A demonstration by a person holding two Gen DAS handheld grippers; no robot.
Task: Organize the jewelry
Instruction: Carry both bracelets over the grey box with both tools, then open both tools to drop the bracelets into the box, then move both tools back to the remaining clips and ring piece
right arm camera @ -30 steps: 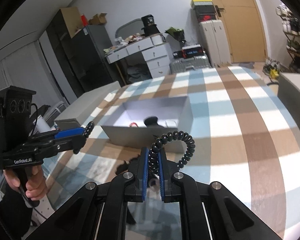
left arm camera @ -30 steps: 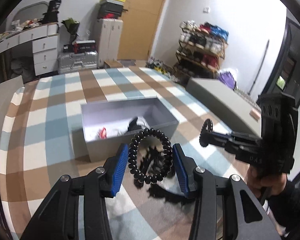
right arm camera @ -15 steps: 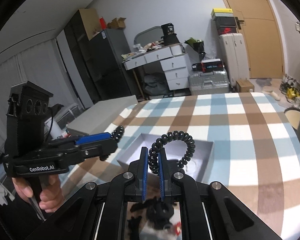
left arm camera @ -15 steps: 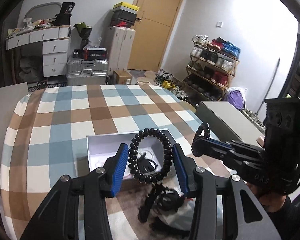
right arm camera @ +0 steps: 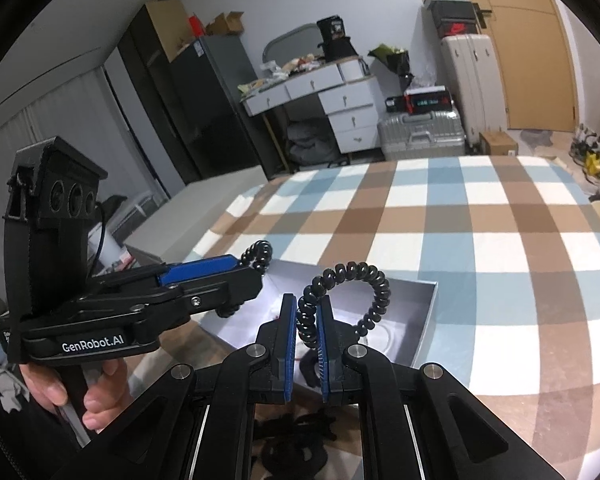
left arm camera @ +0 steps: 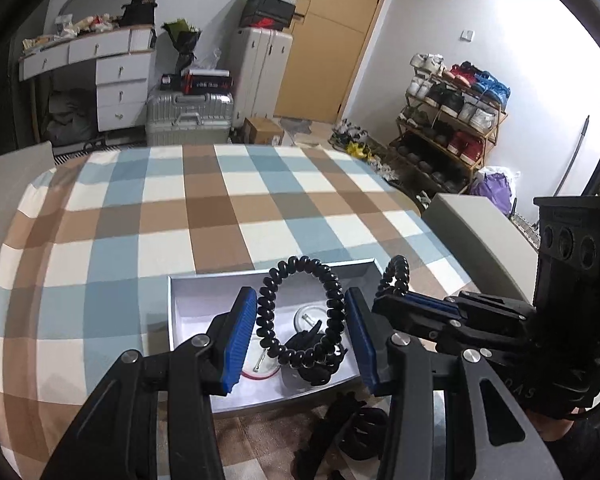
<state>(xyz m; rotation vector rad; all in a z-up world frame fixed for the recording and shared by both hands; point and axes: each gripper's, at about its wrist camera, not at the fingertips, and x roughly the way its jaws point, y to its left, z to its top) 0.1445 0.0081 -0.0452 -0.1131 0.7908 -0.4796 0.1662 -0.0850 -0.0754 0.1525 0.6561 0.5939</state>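
Each gripper holds a black coiled hair tie above an open grey box [left arm camera: 172,320] on the checked tablecloth. My left gripper [left arm camera: 300,320] is shut on one coil tie [left arm camera: 300,264], whose ring is squeezed between the blue pads. My right gripper [right arm camera: 307,320] is shut on a second coil tie [right arm camera: 376,280], its loop sticking up and right. The right gripper also shows in the left wrist view [left arm camera: 396,300], and the left gripper in the right wrist view [right arm camera: 236,276]. The box [right arm camera: 428,320] holds a black clip [left arm camera: 312,336] and a round clear item [left arm camera: 260,360].
More black hair accessories [left arm camera: 356,428] lie on the cloth in front of the box, also seen in the right wrist view [right arm camera: 296,436]. A grey lid or box [left arm camera: 480,232] stands at the table's right edge. Beyond are drawers, suitcases and a shoe rack.
Both grippers have risen and moved forward over the box with their coil ties held. The box now sits directly under the fingers.
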